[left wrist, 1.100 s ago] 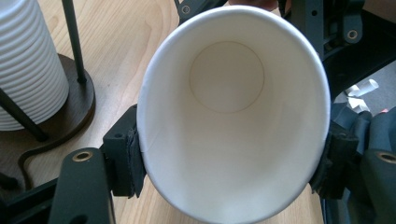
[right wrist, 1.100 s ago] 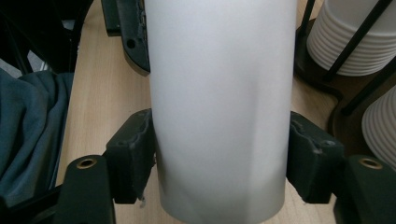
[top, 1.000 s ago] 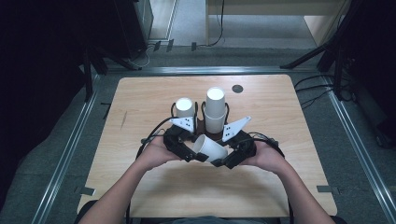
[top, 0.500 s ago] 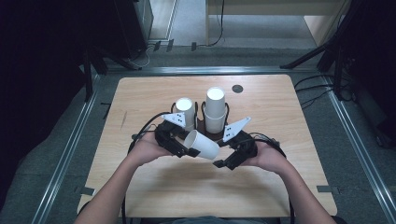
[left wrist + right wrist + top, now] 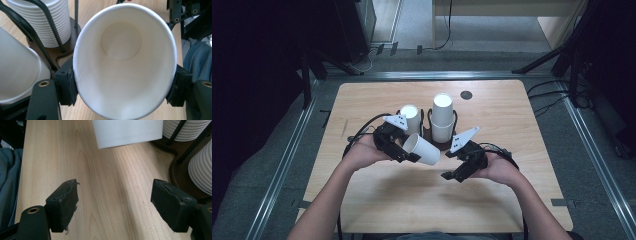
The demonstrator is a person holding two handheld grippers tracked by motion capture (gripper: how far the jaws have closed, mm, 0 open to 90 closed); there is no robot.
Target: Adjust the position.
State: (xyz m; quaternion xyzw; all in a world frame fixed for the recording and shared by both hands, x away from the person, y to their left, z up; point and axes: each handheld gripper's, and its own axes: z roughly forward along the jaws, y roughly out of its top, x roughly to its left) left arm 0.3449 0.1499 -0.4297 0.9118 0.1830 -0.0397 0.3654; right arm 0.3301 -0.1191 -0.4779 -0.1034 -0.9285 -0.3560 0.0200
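Cup (image 5: 422,148) now lifted in left claw (image 5: 408,151), right claw (image 5: 455,171) newly wide over pale wooden table (image 5: 512,130).

Seen from above the near edge of the wooden table (image 5: 512,200), facing forward and down, far enough to take in both forearms. Shot from the left gripper (image 5: 404,150), looking along its jaws straight into the mouth of the paper cup (image 5: 125,62) at very close range. Shot from the right gripper (image 5: 115,202), aimed low across bare tabletop, close. Shared by all 3: that cup and the cup rack (image 5: 428,131) just beyond it.
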